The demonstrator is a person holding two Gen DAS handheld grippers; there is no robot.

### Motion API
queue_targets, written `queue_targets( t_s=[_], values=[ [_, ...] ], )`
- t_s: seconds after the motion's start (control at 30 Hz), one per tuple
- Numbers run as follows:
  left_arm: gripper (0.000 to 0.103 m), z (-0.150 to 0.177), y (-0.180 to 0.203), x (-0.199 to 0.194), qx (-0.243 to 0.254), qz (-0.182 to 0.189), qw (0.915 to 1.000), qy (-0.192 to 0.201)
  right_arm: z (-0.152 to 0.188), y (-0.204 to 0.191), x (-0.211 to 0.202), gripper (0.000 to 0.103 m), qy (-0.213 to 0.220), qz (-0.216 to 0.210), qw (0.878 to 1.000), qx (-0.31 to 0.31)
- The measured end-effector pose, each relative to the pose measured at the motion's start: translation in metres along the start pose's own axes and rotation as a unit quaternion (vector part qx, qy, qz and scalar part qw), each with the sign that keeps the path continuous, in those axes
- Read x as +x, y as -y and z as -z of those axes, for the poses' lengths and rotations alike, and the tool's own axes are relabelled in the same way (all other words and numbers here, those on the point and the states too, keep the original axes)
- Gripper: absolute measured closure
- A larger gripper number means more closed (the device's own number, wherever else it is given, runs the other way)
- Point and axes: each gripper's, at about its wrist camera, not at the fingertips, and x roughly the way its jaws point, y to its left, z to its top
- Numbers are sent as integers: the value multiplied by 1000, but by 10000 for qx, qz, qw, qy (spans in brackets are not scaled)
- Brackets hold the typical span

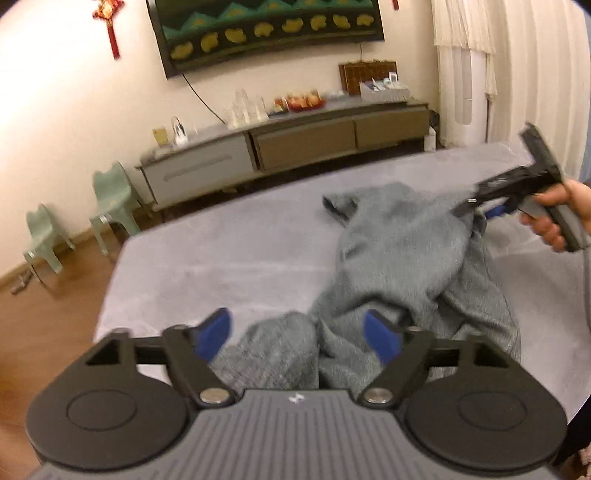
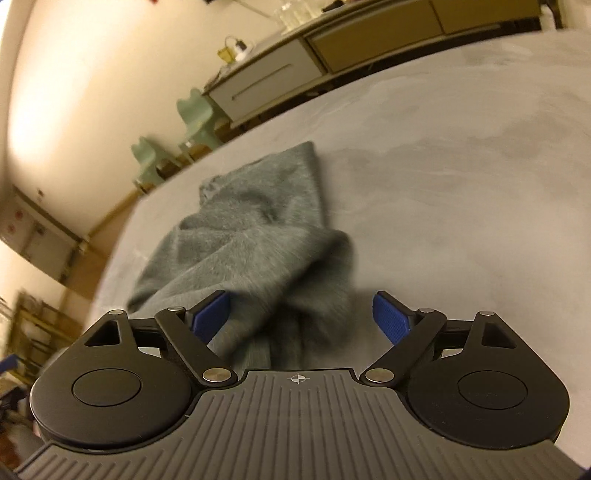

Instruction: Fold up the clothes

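A grey knit garment (image 1: pixel 406 258) lies crumpled on a pale grey covered surface (image 1: pixel 221 266). My left gripper (image 1: pixel 297 338) is open, its blue pads apart over the garment's near end. In the left wrist view the right gripper (image 1: pixel 476 210) shows at the garment's far right edge, held by a hand. In the right wrist view the garment (image 2: pixel 251 236) bunches up between the spread blue pads of my right gripper (image 2: pixel 301 317), which is open; some cloth lies between the jaws, not pinched.
A low TV cabinet (image 1: pixel 295 144) with glassware and food stands along the far wall under a TV (image 1: pixel 266 29). Two small green chairs (image 1: pixel 114 199) stand on the wooden floor left of the surface. Curtains (image 1: pixel 517 66) hang at the right.
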Motion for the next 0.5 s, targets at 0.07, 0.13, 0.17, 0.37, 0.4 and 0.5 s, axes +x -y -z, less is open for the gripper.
queue_targets(
  t_s=[0.07,0.13,0.17,0.37,0.4,0.5],
  values=[
    [1,6,-1,22,27,-61,9997,-247,-5,-13,23,64,-110,167,9995,-256],
    [1,12,-8,47,-46,-217,9981,-570,-10,-22,22,88,37,223,9988,-438],
    [1,14,-14,58,-165,-284,9969,-719,-13,-26,14,89,222,232,9980,-538],
    [50,7,-38,68,-736,216,9961,-438,-36,-43,-136,93,1989,186,9753,-944],
    [65,3,-37,62,-804,315,9958,-294,-36,-49,-169,93,2363,257,9651,-1097],
    [70,-10,-36,45,-1005,610,9930,139,-25,-58,-249,93,3167,615,9346,-1501]
  ],
)
